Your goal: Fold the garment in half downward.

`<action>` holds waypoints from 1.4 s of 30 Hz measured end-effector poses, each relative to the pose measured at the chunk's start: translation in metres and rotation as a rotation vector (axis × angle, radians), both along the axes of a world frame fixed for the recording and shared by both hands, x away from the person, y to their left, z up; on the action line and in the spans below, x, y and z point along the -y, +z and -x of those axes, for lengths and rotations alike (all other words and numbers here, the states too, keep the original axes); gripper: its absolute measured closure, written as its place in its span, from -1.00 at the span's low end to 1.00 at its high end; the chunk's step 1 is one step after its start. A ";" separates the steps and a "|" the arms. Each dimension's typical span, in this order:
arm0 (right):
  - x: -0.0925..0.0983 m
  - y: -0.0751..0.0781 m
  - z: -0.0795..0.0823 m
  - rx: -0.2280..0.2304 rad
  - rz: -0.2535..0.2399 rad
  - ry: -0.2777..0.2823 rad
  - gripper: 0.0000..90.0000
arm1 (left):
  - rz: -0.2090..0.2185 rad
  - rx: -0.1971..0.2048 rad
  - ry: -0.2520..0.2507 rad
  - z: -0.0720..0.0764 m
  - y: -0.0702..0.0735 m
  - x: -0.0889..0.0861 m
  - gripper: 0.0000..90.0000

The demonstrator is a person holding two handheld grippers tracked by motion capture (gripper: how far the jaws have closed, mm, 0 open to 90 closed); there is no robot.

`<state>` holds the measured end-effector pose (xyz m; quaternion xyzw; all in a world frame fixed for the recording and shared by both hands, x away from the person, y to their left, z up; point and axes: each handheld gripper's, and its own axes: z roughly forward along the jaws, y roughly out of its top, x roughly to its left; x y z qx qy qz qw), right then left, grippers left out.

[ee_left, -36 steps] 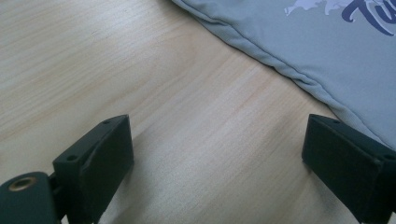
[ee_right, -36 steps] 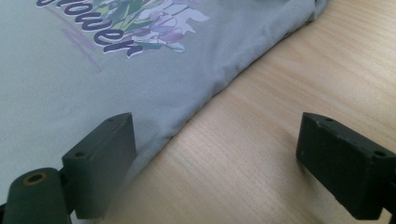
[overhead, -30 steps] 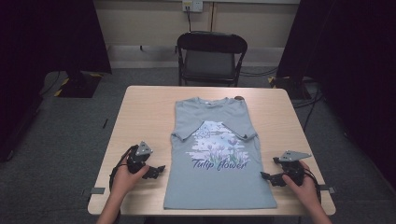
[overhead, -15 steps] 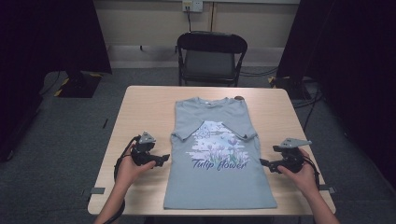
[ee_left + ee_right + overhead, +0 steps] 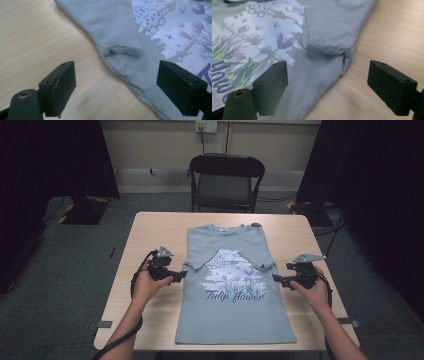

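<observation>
Item: grey T-shirt [image 5: 232, 290], printed with purple tulips and the words "Tulip flower". It lies flat and face up on the middle of the light wooden table [image 5: 150, 227], collar toward the far edge and hem near the person's edge. Both short sleeves are folded inward over the body.

Left claw [image 5: 179, 275]: held in the person's left hand [image 5: 147, 287], just beside the shirt's left edge at sleeve height and aimed toward the cloth. The jaws stand wide apart, having just been closing slightly, with nothing pinched. In the left gripper view, one jaw is over bare table and the other over the shirt, with the folded sleeve [image 5: 122, 50] ahead of them.

Right claw [image 5: 278, 278]: held in the right hand [image 5: 315, 292], at the shirt's right edge and facing inward. The jaws are also wide, having just been closing slightly, and grip nothing. The right gripper view shows the folded right sleeve [image 5: 329, 30] ahead, with one jaw above the print and the other above the wood.

Also present: black folding chair [image 5: 226, 180] beyond the table.
</observation>
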<state>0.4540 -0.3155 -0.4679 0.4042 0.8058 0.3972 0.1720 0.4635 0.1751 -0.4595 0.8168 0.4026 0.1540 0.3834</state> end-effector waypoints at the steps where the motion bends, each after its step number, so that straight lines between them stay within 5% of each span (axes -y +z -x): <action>1: 0.000 0.001 -0.003 0.001 -0.006 -0.002 -0.65 | 0.001 0.002 0.006 -0.002 0.001 0.000 -0.66; 18: -0.013 0.003 -0.047 0.011 -0.043 -0.078 -0.45 | 0.015 -0.008 0.064 -0.046 0.003 0.022 -0.56; 27: -0.017 -0.009 -0.070 -0.013 -0.073 -0.126 -0.31 | 0.004 -0.026 0.118 -0.068 -0.011 0.037 -0.46; 42: -0.030 -0.025 -0.088 -0.020 0.065 -0.141 0.06 | -0.045 -0.033 0.173 -0.081 -0.034 0.045 -0.27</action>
